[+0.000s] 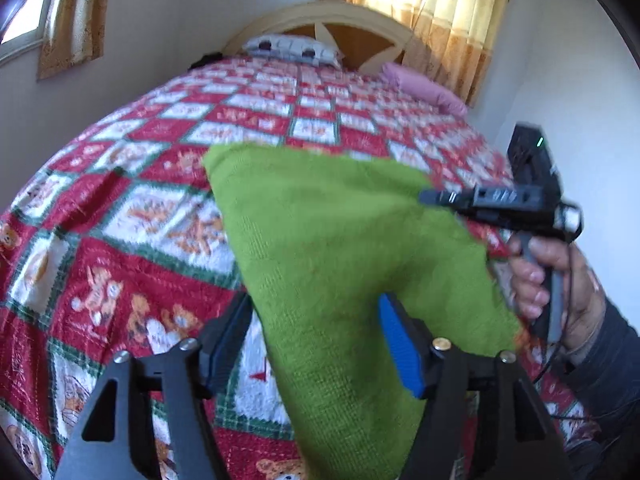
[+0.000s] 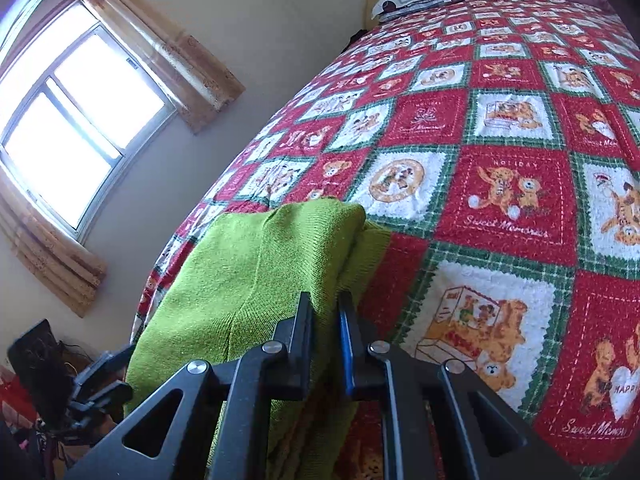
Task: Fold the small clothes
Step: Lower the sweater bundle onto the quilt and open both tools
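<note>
A green knitted garment (image 1: 328, 220) lies partly on the bed, with its near part hanging off the quilt's edge. My left gripper (image 1: 314, 304) stands open, jaws wide apart. The green knit runs between them and only brushes the blue pad (image 1: 400, 348). In the right wrist view my right gripper (image 2: 326, 300) is shut on a bunched edge of the garment (image 2: 256, 264). The left wrist view shows the right gripper (image 1: 430, 197) from the side, held by a hand (image 1: 560, 280) at the cloth's right corner. The left gripper (image 2: 112, 368) shows dimly at the lower left of the right wrist view.
A red, white and green teddy-bear quilt (image 1: 120, 216) covers the bed. A patterned pillow (image 1: 292, 48) and a pink pillow (image 1: 424, 88) lie by the wooden headboard (image 1: 360, 40). A curtained window (image 2: 72, 128) is on the left wall. Cables and clutter sit on the floor (image 2: 36, 372).
</note>
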A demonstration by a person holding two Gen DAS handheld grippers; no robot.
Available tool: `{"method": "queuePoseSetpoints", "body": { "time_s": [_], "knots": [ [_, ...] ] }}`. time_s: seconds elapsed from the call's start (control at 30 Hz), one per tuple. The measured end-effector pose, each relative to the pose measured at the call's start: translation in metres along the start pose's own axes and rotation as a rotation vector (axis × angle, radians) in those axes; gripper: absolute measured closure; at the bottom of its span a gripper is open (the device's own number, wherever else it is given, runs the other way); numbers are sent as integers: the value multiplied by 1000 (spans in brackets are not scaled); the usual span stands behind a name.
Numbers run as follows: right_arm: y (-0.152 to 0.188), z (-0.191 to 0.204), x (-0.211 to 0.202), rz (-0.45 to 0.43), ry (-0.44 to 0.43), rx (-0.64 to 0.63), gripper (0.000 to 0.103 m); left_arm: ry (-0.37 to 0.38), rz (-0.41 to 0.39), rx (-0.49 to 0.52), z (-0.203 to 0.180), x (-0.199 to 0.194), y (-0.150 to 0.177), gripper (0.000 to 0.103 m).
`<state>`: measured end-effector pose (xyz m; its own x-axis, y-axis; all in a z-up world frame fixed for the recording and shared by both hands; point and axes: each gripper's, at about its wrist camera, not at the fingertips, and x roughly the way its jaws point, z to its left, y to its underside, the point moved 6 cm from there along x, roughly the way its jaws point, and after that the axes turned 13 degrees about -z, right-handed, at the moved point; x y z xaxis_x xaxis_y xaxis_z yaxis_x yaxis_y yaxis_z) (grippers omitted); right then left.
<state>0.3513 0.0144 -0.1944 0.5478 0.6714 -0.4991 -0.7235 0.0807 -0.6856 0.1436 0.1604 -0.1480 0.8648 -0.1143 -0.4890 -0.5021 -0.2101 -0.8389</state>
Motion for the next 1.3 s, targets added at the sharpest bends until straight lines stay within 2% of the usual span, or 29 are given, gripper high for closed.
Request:
{"method": "queuePoseSetpoints", "body": {
  "time_s": [0.07,0.17,0.23,0.33,0.4,0.43,0.47,0.5,0.57,0.63,0.67,0.7,0.8,0.83,0.87,0.93,1.13,1.3],
  "knots": [
    [1,0,1,1,8,-9,92,-36,-34,9,2,-2,-10,17],
    [1,1,0,-1,17,-21,91,-129,-25,51,11,15,-14,17],
    [1,6,-3,-6,32,-60,89,-208,23,67,23,31,-7,12],
    [1,25,-17,-29,52,-147,82,-201,35,-2,33,38,1,5],
    [3,42,-29,-47,34,-199,69,-198,35,-23,37,38,4,4],
    [6,52,-36,-50,2,-213,64,-197,35,-32,39,37,5,4],
    [10,61,-41,-52,-23,-223,55,-195,35,-37,40,36,6,4],
    [15,69,-46,-51,-39,-240,53,-196,35,-37,39,37,6,4],
    [30,82,-47,-20,-42,-296,53,-200,33,-31,37,36,6,4],
    [43,82,-42,14,5,-333,53,-200,34,-31,36,36,6,4],
    [47,75,-39,23,49,-340,56,-199,33,-30,36,36,6,4],
    [50,68,-38,28,82,-340,67,-199,34,-32,36,36,6,4],
    [52,45,-39,33,104,-281,70,-196,35,-40,33,34,7,4],
    [52,43,-38,34,111,-283,69,-192,36,-42,32,33,8,4],
    [55,40,-36,42,125,-295,63,-190,37,-40,31,35,8,4],
    [59,37,-33,62,110,-269,61,-195,34,-35,29,35,10,3],
    [52,50,-64,-19,116,-244,55,-220,31,-34,24,21,6,3],
    [46,62,-81,-55,132,-280,48,-196,5,17,7,4,1,3]
  ]
}}
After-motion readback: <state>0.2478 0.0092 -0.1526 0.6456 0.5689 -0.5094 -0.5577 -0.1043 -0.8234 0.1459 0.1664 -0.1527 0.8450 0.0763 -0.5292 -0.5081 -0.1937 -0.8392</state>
